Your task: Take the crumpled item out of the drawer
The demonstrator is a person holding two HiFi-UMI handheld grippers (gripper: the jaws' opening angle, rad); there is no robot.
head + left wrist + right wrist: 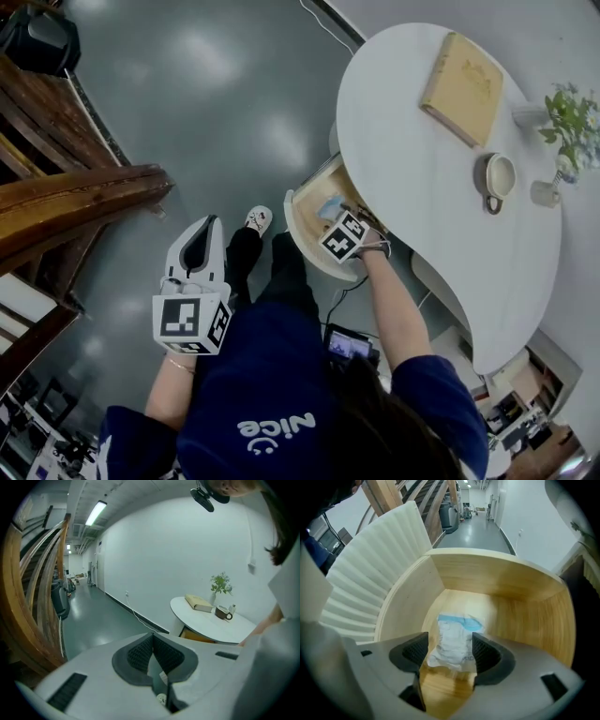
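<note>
The drawer (302, 225) stands pulled out from under the white table (441, 187); it has a white ribbed front and a pale wood inside (497, 578). A crumpled white and blue wrapper (454, 637) lies on its floor and shows as a blue patch (330, 204) in the head view. My right gripper (445, 651) reaches down into the drawer with its jaws open on either side of the wrapper's near end, not squeezing it. In the head view that gripper's marker cube (344, 234) covers its tips. My left gripper (208, 225) hangs over the floor, away from the drawer, shut and empty (152, 637).
On the table lie a tan book (461, 86), a brown cup (497, 178), a small potted plant (572, 127) and a little white jar (546, 193). A wooden stair rail (75, 202) runs along the left. The person's legs and a white shoe (257, 220) stand below the drawer.
</note>
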